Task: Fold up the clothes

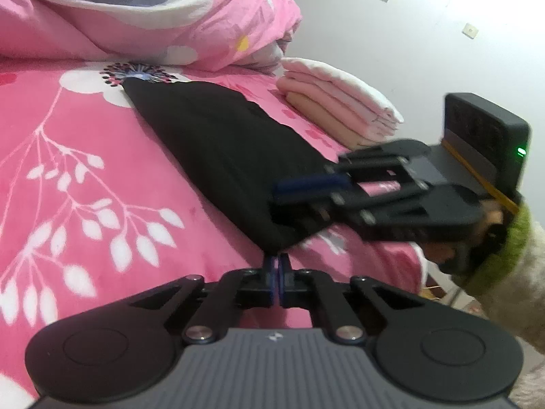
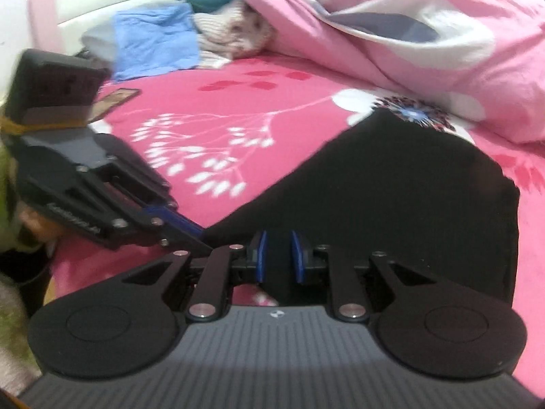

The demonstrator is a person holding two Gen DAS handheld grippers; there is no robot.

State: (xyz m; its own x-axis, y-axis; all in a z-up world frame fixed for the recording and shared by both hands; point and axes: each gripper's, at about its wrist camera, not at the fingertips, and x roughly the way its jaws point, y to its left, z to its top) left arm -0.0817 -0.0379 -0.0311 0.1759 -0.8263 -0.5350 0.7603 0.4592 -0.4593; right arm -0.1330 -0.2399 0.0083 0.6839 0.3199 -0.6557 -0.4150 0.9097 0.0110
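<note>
The left gripper is pinched tight on the near corner of the black garment. The right gripper holds the same near edge in a narrow grip. The garment runs away from both across the pink bedsheet — no readable writing.

You face a bed under a pink floral sheet, a rumpled pink duvet heaped along its far edge. Pale plain wall behind; padded white headboard, pink-trimmed.
</note>
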